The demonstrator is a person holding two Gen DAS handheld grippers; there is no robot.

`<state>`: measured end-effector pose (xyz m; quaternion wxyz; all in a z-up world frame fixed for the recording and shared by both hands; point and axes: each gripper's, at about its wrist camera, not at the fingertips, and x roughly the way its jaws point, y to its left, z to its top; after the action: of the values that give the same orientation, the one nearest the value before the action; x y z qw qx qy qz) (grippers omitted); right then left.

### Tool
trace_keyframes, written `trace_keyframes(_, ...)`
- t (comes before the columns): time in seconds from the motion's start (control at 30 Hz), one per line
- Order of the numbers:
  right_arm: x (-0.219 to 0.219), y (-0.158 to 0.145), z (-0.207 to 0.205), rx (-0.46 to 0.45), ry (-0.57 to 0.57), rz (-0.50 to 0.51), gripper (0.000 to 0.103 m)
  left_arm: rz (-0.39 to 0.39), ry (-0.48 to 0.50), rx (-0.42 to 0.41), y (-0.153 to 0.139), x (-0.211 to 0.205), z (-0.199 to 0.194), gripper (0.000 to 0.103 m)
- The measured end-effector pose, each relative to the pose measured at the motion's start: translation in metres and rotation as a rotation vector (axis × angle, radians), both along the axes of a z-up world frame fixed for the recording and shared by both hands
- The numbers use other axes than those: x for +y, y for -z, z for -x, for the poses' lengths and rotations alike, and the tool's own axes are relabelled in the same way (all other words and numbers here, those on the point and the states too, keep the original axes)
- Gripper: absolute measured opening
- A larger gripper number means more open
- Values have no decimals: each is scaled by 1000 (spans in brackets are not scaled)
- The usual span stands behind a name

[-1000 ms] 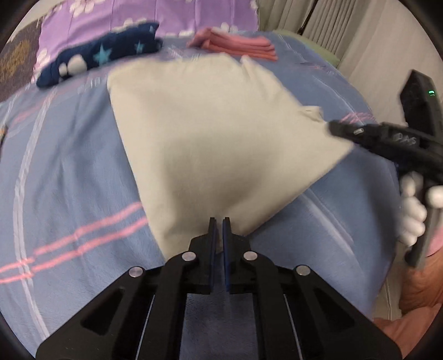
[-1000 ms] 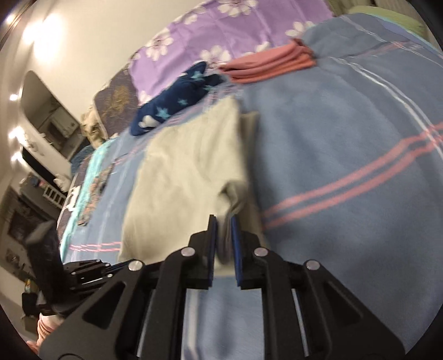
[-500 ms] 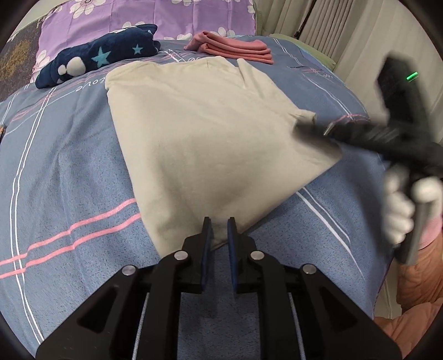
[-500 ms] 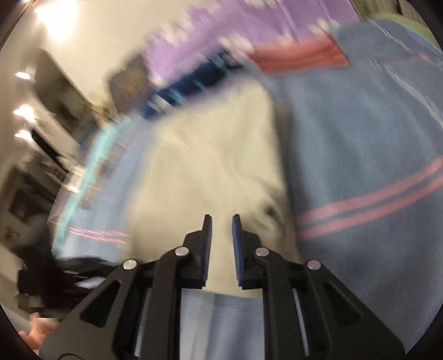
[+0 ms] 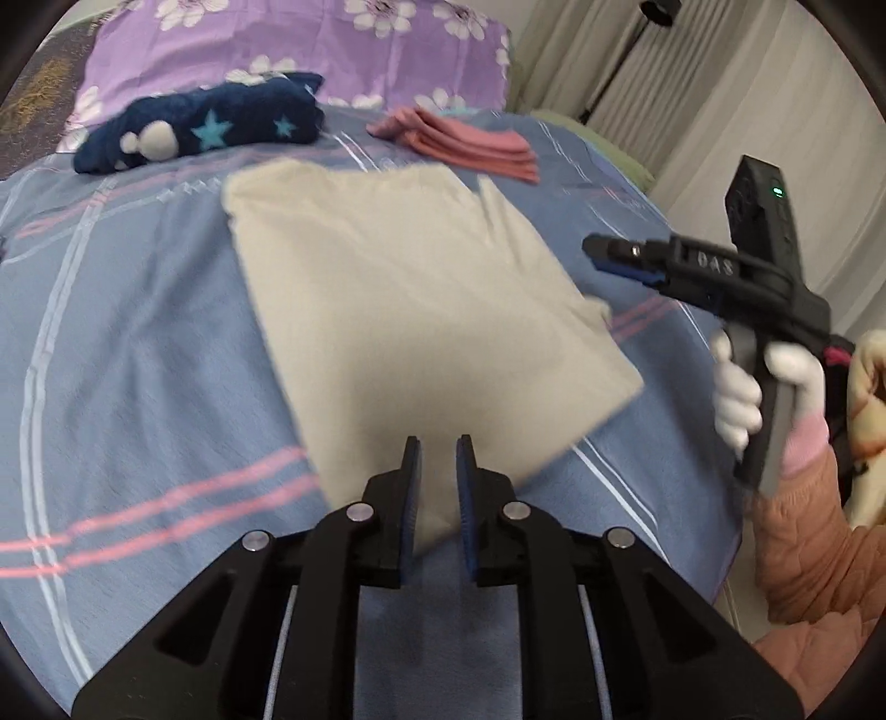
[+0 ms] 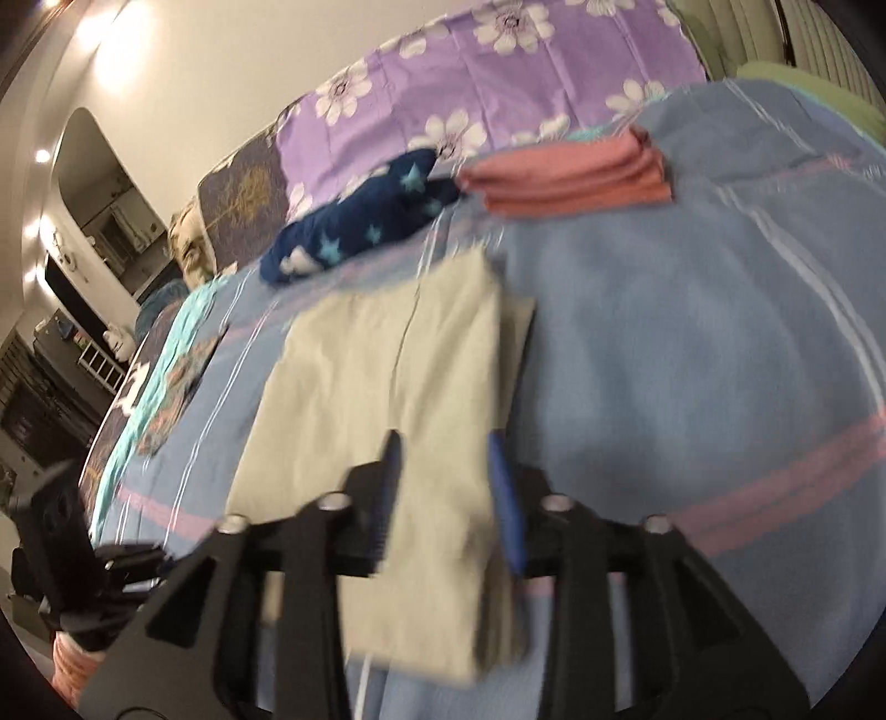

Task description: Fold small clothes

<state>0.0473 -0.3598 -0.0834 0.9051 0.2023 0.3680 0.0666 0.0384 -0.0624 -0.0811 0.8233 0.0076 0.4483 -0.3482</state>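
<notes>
Released the beige garment (image 5: pixel 421 310), right gripper (image 6: pixel 443 487) opening, left gripper (image 5: pixel 437 487) slightly apart, both clear of cloth. Lay folded mid-bed, near pink stack (image 5: pixel 470 147); probably another fold left.

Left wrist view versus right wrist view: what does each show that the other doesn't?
Only the left wrist view shows the white-gloved hand gripping the right gripper's handle, plus the curtains. Only the right wrist view shows the room beyond the bed: an arched alcove and ceiling lights. Both show the beige garment folded flat on the blue bedspread, the navy star-print item, the folded pink stack and the purple floral pillow.
</notes>
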Motion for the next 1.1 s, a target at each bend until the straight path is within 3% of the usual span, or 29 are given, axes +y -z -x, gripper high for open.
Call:
trace_keyframes(0.03,-1,-1,-12,10,8,-6,39,-5,-24,-11,-3,5,-7,15)
trace_keyframes(0.17,-16,-1,-56,43,9,-82,41,9,-122,-44,-11,27,-46,34)
trace_keyframes(0.27,-17,4,-85,75,20,-80,43,22,-164,-39,-10,38,-87,34)
trace_keyframes(0.4,-11,12,-109,92,-9,-92,43,43,-182,-4,-1,36,-147,38)
trace_keyframes(0.47,-12,22,-114,113,-14,-103,43,26,-192,30,9,28,-176,58)
trace_keyframes(0.6,-20,43,-121,141,-22,-184,43,56,-174,77,20,11,-218,58)
trace_keyframes(0.63,-23,43,-122,133,-25,-201,43,84,-170,77,20,7,-227,49)
trace_keyframes(0.67,-24,42,-122,126,-26,-206,34,111,-162,72,17,5,-232,8)
trace_keyframes(0.73,-23,39,-123,102,-28,-179,14,179,-167,31,0,5,-237,7)
trace_keyframes(0.77,-21,38,-123,101,-27,-151,14,194,-174,-40,-12,6,-233,2)
trace_keyframes(0.83,-16,42,-123,106,-19,-93,14,142,-195,-162,-25,7,-228,0)
trace_keyframes(0.87,-15,45,-123,109,-16,-87,14,120,-211,-173,-25,9,-230,0)
trace_keyframes(0.97,-18,47,-122,90,-10,-106,15,105,-264,-103,-13,23,-237,0)
trace_keyframes(1.1,-25,31,-112,40,18,-88,22,201,-194,-54,-14,28,-209,3)
